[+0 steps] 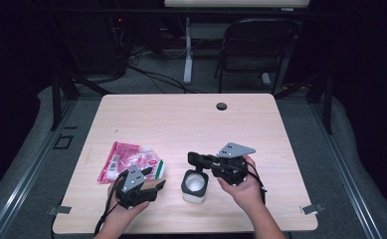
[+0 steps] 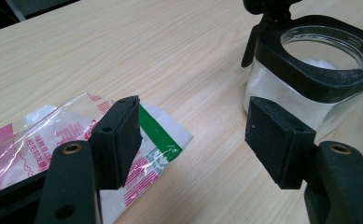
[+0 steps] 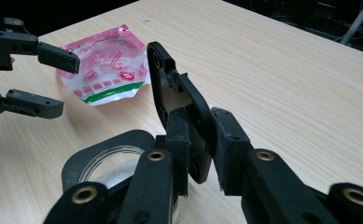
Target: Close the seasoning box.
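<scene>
The right gripper has its two black pads squeezed tight on a flat black lid. The lid stands on its edge between the pads. It is a square shape with round corners, and it has little clips on its inside face. In the high view the right gripper holds the lid just above the jar, a bit behind it.

The jar stands upright on the table with its top open. It has clear sides, a thick black square collar around a round mouth, and some white stuff lying in the bottom. In the left gripper view the jar looks shiny and see-through.

The left gripper is just left of the jar. Its pads stand wide apart and hold nothing, and they point toward the jar.

Left of the jar lies a flat plastic bag. It is pink and white with a green stripe at one end, and it touches nothing else.
</scene>
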A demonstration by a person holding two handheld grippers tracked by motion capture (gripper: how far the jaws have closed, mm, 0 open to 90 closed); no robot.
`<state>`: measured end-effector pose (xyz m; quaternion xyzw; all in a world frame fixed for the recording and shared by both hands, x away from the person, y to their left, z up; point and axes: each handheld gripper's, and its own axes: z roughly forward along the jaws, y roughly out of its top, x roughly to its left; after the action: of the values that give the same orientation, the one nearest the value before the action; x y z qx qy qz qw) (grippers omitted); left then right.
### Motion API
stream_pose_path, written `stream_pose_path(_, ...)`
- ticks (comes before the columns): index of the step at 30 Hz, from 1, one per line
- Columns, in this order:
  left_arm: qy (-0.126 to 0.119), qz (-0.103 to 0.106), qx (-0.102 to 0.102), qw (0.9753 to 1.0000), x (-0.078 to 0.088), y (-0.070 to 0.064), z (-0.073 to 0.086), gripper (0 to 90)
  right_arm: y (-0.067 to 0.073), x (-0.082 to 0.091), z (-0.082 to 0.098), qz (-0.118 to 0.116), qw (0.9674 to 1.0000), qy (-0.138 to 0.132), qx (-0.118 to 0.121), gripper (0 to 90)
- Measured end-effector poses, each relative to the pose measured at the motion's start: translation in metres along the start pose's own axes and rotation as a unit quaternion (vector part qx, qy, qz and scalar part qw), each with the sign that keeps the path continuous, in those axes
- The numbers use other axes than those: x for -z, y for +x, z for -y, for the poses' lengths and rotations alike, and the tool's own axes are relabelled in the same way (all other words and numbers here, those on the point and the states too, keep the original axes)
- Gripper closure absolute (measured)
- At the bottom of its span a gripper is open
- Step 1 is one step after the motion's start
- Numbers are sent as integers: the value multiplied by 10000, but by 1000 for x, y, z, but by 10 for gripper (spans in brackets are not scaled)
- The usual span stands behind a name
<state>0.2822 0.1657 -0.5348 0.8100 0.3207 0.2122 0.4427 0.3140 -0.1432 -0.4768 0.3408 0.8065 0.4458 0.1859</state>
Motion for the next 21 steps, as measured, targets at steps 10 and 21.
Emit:
stream_pose_path(10,-36,68,-38,10000,-3,-1,-4,359,10,5,2,-163,9999,1,-13,743)
stream_pose_path(21,-61,249,-102,9996,-10,-5,-9,359,21,8,7,-209,9997,46,115,690)
